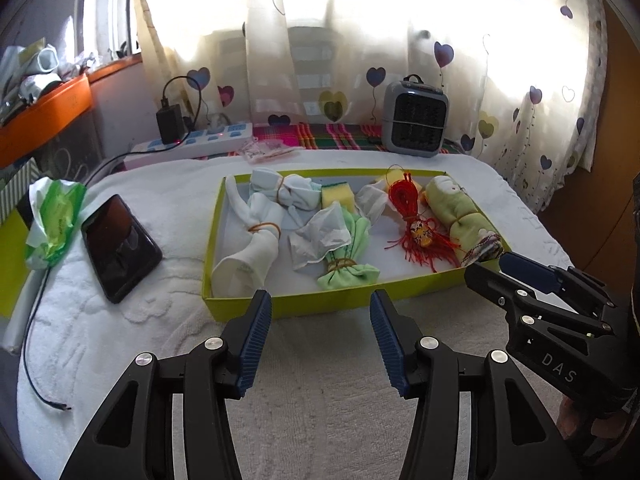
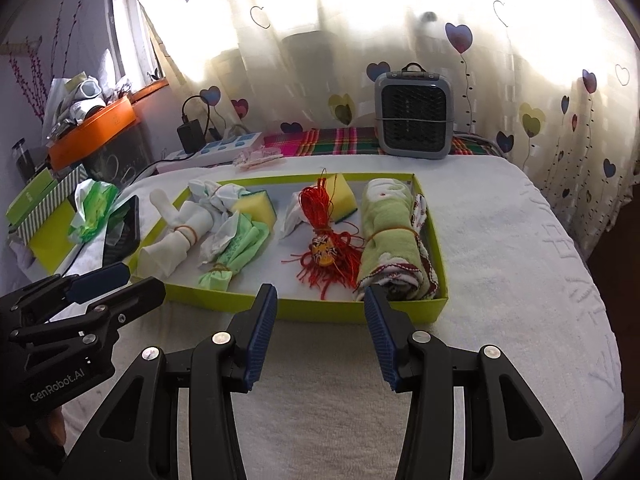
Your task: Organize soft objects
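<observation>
Your two tools hover over a white towel-covered table (image 1: 320,400), both pointed at a yellow-green tray (image 1: 280,306) that holds the soft things. Far left, outside the tray, lie a green wipes pack (image 1: 54,222) and a dark phone (image 1: 120,246), neither part of the job as far as can be judged. Your left tool (image 1: 320,320) has its jaws spread wide with nothing between them, just short of the tray's near rim. Inside the tray, from the left: a white sock bundle (image 1: 248,256) tied with a rubber band, a green cloth (image 1: 348,268) banded at its near end with a pale rag draped over it, a yellow sponge (image 1: 336,196) behind, then a red tassel (image 2: 324,240) in the middle with a second sponge (image 2: 344,196) behind it, and a rolled green towel (image 2: 388,240) against the right wall. Your right tool (image 2: 320,300) is likewise spread and empty, its tips near the rim in front of the tassel and towel. Every soft item in view already sits in the tray, so the gathering looks largely done; what seems left is tidying, since the socks, rag and cloth overlap loosely on the left side, and whether more pieces wait out of view cannot be told.
</observation>
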The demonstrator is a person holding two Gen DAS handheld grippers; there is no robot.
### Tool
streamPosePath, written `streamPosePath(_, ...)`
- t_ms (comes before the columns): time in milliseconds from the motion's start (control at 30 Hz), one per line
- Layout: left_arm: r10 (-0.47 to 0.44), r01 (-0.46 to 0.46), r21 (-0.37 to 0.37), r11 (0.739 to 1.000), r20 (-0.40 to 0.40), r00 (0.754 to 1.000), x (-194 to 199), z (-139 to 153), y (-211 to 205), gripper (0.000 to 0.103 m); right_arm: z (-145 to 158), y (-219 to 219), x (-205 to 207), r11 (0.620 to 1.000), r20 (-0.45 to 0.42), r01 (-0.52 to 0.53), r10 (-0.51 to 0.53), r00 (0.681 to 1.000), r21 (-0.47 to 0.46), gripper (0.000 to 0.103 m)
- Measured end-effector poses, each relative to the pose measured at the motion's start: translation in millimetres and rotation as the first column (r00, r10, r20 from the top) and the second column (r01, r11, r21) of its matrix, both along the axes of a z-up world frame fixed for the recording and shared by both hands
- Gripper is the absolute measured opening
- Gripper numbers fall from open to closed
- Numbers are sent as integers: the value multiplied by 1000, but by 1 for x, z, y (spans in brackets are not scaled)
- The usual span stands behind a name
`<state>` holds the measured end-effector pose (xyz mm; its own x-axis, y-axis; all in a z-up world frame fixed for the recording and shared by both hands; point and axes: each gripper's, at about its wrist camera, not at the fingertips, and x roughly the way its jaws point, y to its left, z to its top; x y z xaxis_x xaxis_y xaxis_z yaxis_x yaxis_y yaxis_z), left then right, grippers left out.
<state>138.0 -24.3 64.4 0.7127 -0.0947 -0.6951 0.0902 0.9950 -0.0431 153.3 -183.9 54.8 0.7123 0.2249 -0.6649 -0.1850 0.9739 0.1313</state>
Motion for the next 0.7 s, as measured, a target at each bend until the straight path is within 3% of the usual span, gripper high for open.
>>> streamPosePath(700,28,-24,39,999,-113,993,-31,-41,1,50,-27,2,-27,997,-100,15,-23,995,-81,47)
